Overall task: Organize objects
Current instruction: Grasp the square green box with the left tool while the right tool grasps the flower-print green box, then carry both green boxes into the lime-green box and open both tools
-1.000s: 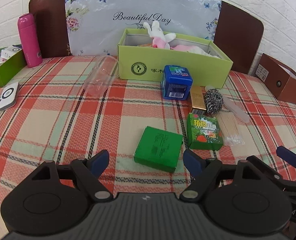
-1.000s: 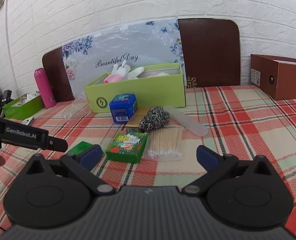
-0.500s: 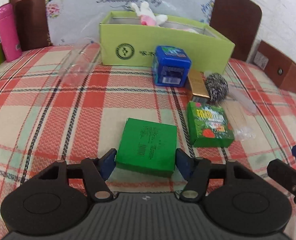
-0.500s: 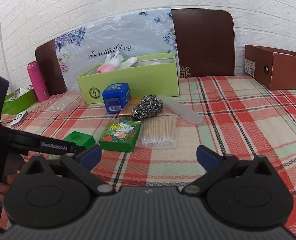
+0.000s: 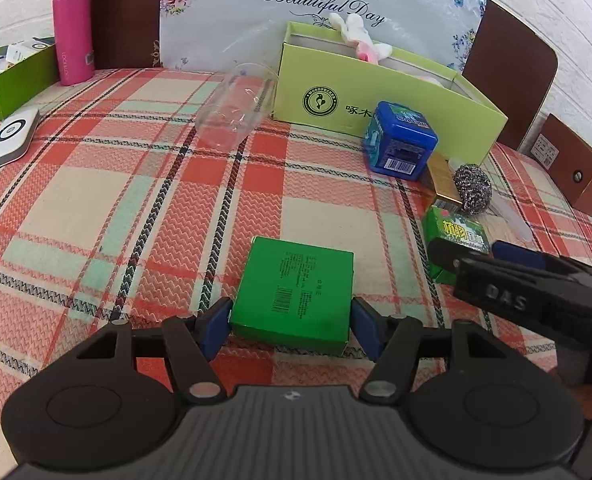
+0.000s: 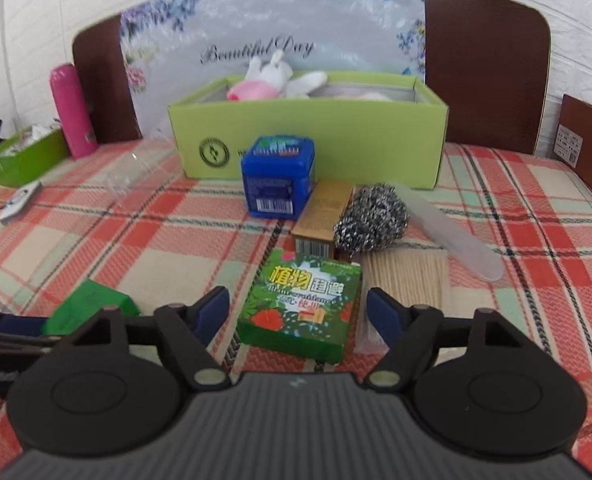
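1. Left wrist view: since a second ago I have brought the left gripper (image 5: 290,330) down around the plain green box (image 5: 294,294), and its pads now press on both sides, where earlier they stood wide and short of it.
2. Right wrist view: my right gripper (image 6: 297,310) has swung over to the printed green box (image 6: 301,306); its jaws are closing, with gaps still showing either side, though blur makes the left gap uncertain.
3. Both boxes look about ready to carry to the lime storage box (image 6: 307,140) at the far side.
4. Count on the plaid cloth (image 5: 136,200): two green boxes, one blue tin (image 6: 278,176), one gold box (image 6: 323,216), one steel scourer (image 6: 371,222), one swab bundle (image 6: 405,284), one clear cup (image 5: 238,110), one pink flask (image 5: 72,20).
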The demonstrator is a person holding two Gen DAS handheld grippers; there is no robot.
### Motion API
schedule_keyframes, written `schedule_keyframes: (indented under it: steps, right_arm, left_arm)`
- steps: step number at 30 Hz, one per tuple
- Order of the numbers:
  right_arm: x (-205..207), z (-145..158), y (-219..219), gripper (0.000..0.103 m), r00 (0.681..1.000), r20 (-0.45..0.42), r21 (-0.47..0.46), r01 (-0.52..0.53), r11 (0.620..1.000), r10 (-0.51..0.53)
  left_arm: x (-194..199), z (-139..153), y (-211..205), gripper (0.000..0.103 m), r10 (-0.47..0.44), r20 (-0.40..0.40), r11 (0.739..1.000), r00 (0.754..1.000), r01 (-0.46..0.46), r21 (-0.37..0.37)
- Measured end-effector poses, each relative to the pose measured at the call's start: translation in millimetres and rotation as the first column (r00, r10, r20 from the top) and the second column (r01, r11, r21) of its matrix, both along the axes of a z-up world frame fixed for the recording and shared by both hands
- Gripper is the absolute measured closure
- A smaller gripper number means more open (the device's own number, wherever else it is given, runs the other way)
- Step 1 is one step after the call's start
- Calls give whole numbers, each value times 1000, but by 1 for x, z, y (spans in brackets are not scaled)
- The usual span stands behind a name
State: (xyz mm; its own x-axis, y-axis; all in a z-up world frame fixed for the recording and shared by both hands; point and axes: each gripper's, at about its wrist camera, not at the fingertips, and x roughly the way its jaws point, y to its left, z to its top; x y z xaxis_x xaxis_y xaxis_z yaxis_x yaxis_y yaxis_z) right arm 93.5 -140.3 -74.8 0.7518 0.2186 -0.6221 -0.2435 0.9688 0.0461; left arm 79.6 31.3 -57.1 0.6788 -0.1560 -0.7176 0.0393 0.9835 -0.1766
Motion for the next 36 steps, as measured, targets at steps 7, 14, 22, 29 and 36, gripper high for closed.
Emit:
schedule_keyframes:
  steps: [7,14,22,29,36]
  right_arm:
    - [-42,9,-15,58,996,75,-32,-47,998,49]
    - [-77,7,-44,59,999,1,39,-50,998,50]
    - [-40,9,-13,24,999,32,12,-36,999,35]
    - [-38,-13,-7,40,998,-4,-16,-61,998,61]
    - [-67,-4,-30,42,996,-12,57,-89,994,90]
  left_arm:
    - [-1,-1,-3,37,-27,6,999,1000,27,30]
    - [-6,-1,-21,36,-78,-1,996,997,78,45]
    - [-3,0,-15,30,-17,-13,998,1000,17,52]
    - [7,-2,-13,23,-3,-7,998,1000,4,56]
    - [7,-3,-22,36,-80,23,993,997,78,87]
